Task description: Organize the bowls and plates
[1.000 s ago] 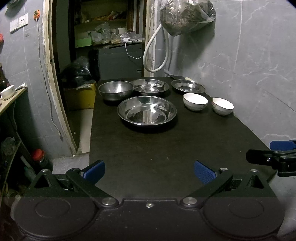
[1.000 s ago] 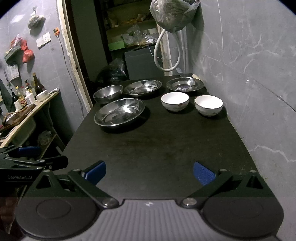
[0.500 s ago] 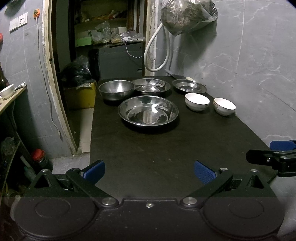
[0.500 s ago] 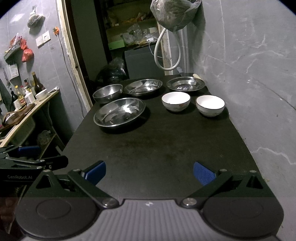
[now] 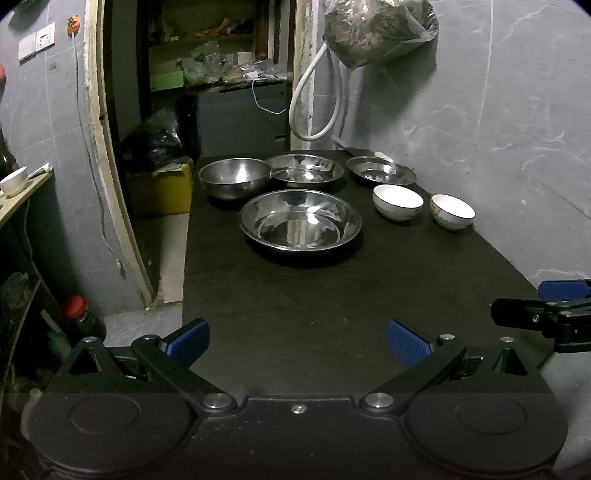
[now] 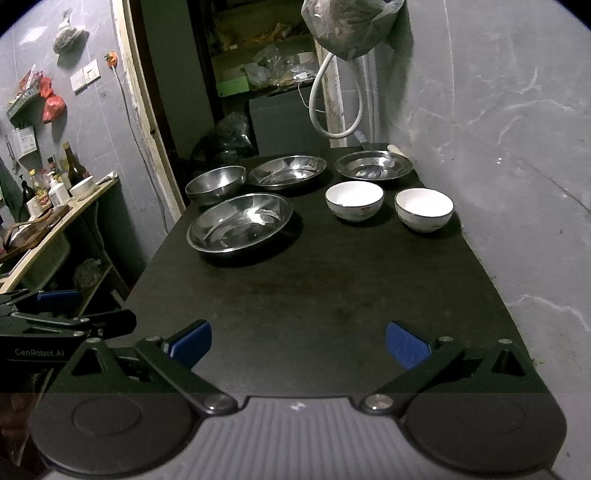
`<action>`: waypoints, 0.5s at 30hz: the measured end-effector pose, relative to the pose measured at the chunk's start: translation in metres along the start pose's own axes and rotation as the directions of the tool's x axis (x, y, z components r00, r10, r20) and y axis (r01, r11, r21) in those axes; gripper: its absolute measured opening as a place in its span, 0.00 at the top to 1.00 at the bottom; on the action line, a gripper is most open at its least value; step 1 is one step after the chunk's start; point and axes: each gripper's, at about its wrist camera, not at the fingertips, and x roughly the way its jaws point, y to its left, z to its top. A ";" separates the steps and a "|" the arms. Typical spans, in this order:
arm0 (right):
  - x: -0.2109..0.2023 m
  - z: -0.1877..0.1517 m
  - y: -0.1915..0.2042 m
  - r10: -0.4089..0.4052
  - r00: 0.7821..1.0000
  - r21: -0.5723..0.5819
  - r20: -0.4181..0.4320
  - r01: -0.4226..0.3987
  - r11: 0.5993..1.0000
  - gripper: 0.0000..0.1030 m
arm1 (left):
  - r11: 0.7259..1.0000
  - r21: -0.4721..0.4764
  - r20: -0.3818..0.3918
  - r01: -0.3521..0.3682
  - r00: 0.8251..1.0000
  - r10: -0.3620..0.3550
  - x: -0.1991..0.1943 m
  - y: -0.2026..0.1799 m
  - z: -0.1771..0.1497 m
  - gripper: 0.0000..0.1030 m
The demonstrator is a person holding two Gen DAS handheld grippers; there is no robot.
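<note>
On the far half of a black table (image 5: pixel 332 302) stand a wide steel dish (image 5: pixel 300 224), a deep steel bowl (image 5: pixel 235 176), a second steel dish (image 5: pixel 305 171) and a steel plate (image 5: pixel 381 172). Two white bowls (image 5: pixel 398 201) (image 5: pixel 452 211) sit at the right. The right wrist view shows the same set: wide dish (image 6: pixel 240 227), deep bowl (image 6: pixel 216 183), white bowls (image 6: pixel 354 200) (image 6: pixel 423 209). My left gripper (image 5: pixel 297 341) and my right gripper (image 6: pixel 297 341) both hover open over the table's near end, far short of the dishes, with nothing between their fingers.
A grey marbled wall (image 5: pixel 498 147) runs along the table's right side. A white hose (image 5: pixel 314 103) and a filled plastic bag (image 5: pixel 376 33) hang behind the table. Left of it are a doorway, a yellow box (image 5: pixel 162 192) and a shelf with bottles (image 6: pixel 48 192).
Both grippers have crept slightly forward toward the dishes. Nothing on the table has moved.
</note>
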 end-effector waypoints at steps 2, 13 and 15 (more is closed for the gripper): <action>0.003 -0.001 0.002 -0.002 1.000 0.000 -0.001 0.002 1.000 0.00 | 1.000 0.000 -0.001 0.000 1.000 0.000 0.001 0.002 0.001 0.01; 0.011 -0.001 0.004 0.006 1.000 0.020 -0.018 -0.006 1.000 0.00 | 1.000 0.011 -0.025 -0.010 1.000 0.010 0.007 0.005 0.004 0.01; 0.012 0.000 0.003 0.010 1.000 0.028 -0.020 -0.010 1.000 0.00 | 1.000 0.014 -0.036 -0.011 0.999 0.011 0.008 0.006 0.006 0.01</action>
